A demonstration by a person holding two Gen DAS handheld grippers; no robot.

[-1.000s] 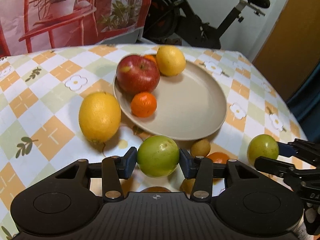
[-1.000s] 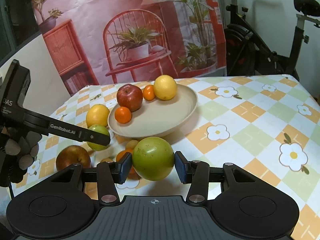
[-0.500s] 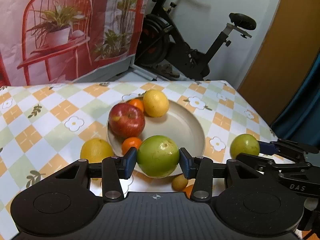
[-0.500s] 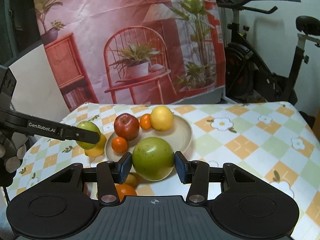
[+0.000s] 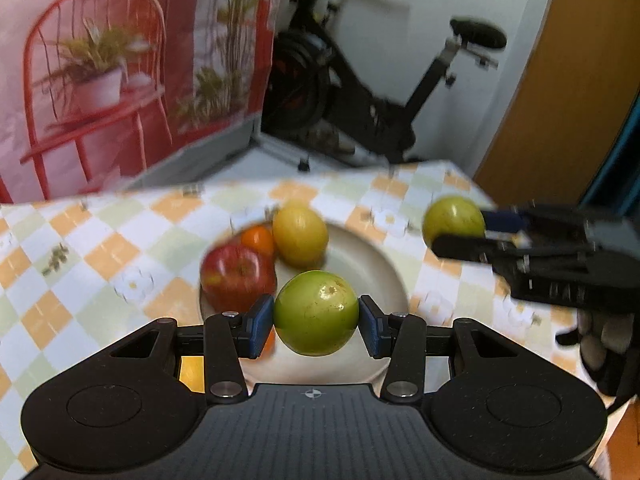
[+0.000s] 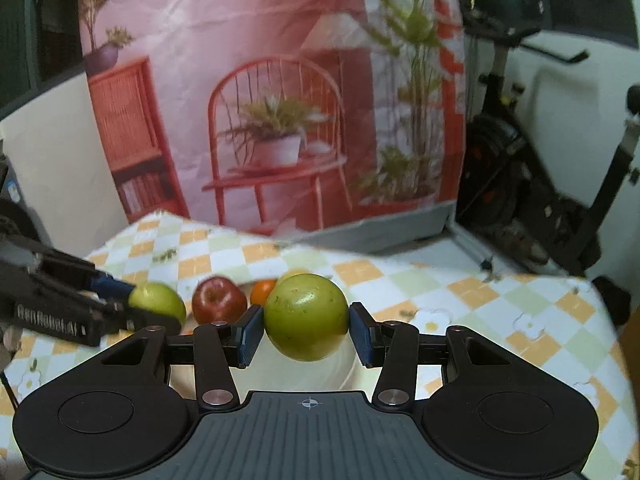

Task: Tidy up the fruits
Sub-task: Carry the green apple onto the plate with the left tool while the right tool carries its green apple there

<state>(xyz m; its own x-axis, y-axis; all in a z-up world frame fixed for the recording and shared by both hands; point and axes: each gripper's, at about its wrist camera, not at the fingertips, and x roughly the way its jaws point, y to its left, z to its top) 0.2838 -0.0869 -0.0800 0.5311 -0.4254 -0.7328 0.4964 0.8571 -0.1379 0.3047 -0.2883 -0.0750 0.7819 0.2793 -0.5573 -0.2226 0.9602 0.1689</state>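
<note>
Transport step: left gripper [image 5: 316,314] and right gripper [image 6: 306,318] each clamp a round green fruit [image 5: 316,312] [image 6: 306,316] between their fingers; next, lowering both onto the beige plate [image 5: 372,272] beyond the fingers.

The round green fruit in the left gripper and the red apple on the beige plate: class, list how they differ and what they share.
The round green fruit is green; the red apple is deep red. The green fruit is clamped in the left gripper, above the beige plate; the apple rests on the plate beside a yellow lemon. Both are round and whole.
</note>
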